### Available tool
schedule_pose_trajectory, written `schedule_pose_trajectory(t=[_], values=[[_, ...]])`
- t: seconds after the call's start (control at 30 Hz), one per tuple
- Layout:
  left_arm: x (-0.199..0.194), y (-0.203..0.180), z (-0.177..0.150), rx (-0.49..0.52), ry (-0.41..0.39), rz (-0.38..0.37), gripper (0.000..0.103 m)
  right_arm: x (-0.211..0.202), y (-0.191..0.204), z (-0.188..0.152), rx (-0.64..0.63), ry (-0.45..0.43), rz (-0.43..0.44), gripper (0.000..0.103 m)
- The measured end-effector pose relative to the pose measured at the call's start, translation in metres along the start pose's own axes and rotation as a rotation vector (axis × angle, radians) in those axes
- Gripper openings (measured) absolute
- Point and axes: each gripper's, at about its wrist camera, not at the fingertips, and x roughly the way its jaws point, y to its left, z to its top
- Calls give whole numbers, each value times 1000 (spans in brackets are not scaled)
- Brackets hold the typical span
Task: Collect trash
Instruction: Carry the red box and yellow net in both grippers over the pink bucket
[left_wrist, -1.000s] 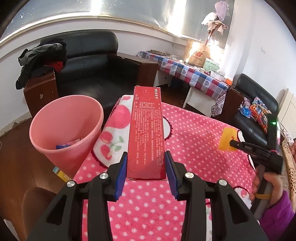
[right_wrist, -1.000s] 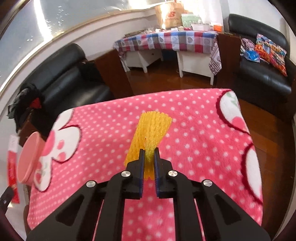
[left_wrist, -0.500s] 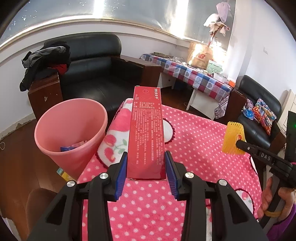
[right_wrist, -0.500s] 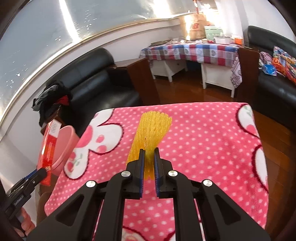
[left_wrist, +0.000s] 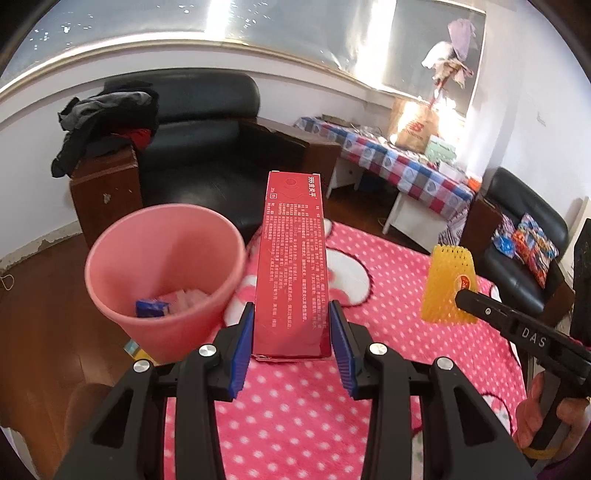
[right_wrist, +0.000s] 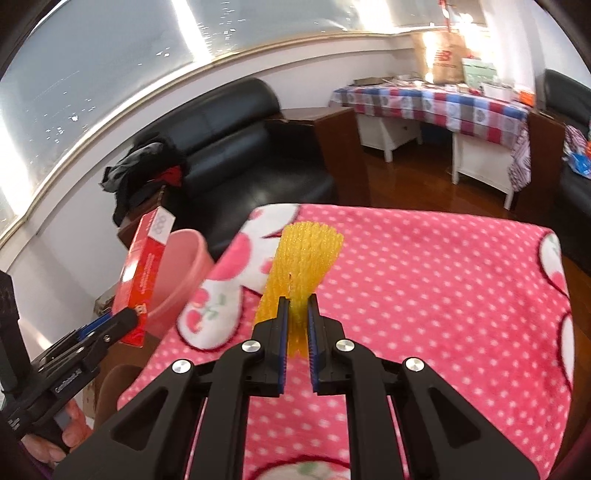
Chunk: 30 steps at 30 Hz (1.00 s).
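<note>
My left gripper (left_wrist: 291, 328) is shut on a long red carton (left_wrist: 293, 258) and holds it upright in the air, just right of the pink trash bin (left_wrist: 129, 295). The bin holds a blue wrapper (left_wrist: 151, 308) and pink scraps. My right gripper (right_wrist: 295, 317) is shut on a yellow foam net sleeve (right_wrist: 303, 254) above the pink dotted blanket (right_wrist: 424, 280). The left wrist view shows the sleeve (left_wrist: 447, 284) at the right. The right wrist view shows the carton (right_wrist: 146, 269) beside the bin (right_wrist: 184, 266).
A black sofa (left_wrist: 207, 147) with dark clothes (left_wrist: 99, 118) on a wooden side table (left_wrist: 107, 192) stands behind the bin. A checked-cloth table (left_wrist: 406, 173) and a second black sofa (left_wrist: 524, 229) stand at the far right. A small box (left_wrist: 135, 350) lies on the wooden floor.
The left gripper has carried the red carton closer to the bin. The right gripper has lifted the yellow sleeve and swung left towards the bin.
</note>
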Motion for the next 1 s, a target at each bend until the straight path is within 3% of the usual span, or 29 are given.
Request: schedule_pose_trajectory(t=[0.27,0.5,0.73,1.0], values=[[-14,60,24,-75,-64,82,39,26,68,22,-103,4,95,10],[-10,108,33,-105,-63,125,39,59,130,30,-190,37,146,10],[14,142,39,-125,-4,133,39,102,176,30,-262,93,132,10],[48,170,38,-137,95,133,39,149,197,20,-292,175,90,10]])
